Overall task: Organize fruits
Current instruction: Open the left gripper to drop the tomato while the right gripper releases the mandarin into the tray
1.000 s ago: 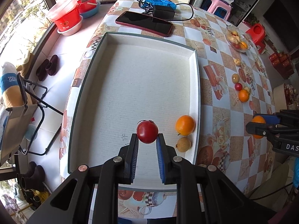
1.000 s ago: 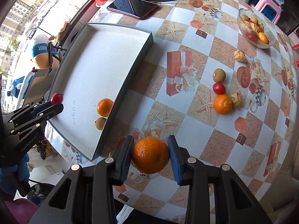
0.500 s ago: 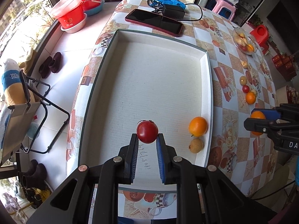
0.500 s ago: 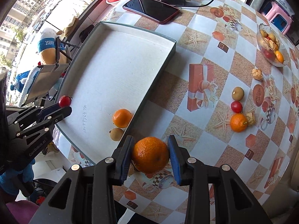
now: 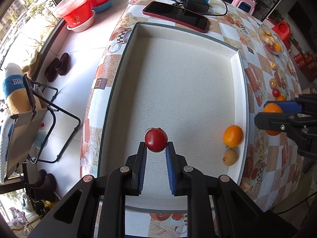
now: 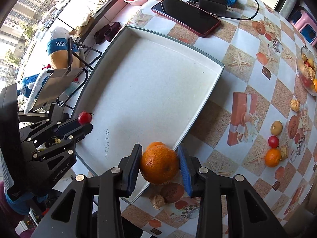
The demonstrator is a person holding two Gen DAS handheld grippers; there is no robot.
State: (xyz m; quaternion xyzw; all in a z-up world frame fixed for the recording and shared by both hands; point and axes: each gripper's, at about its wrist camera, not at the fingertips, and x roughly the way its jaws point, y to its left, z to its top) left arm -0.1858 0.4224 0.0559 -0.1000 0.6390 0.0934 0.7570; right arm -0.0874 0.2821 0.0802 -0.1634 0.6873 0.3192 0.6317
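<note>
The white tray point(image 5: 240, 91) is the landmark here, and the likeliest trouble, as a judgement, lies at its right wall: the right gripper point(image 6: 160, 166), its jaws part open and clamped on a mandarin orange point(image 6: 160, 164), hangs right over that wall, so a release there could drop the fruit on the rim and send it rolling onto the table, or down onto the orange point(image 5: 233, 136) and the small brown fruit point(image 5: 230, 157) that already lie inside the tray against the same wall. A second risk is that the round fruit rolls across the flat tray floor once it is let go from a height. The left gripper point(image 5: 156, 148), jaws drawn close together, pinches a small red tomato point(image 5: 156, 140) only at the fingertips point(image 5: 143, 148), above the tray's near middle and well apart from the two resting fruits; so shallow a hold could let it slip out early. More fruit waits on the table to the right of the tray.
</note>
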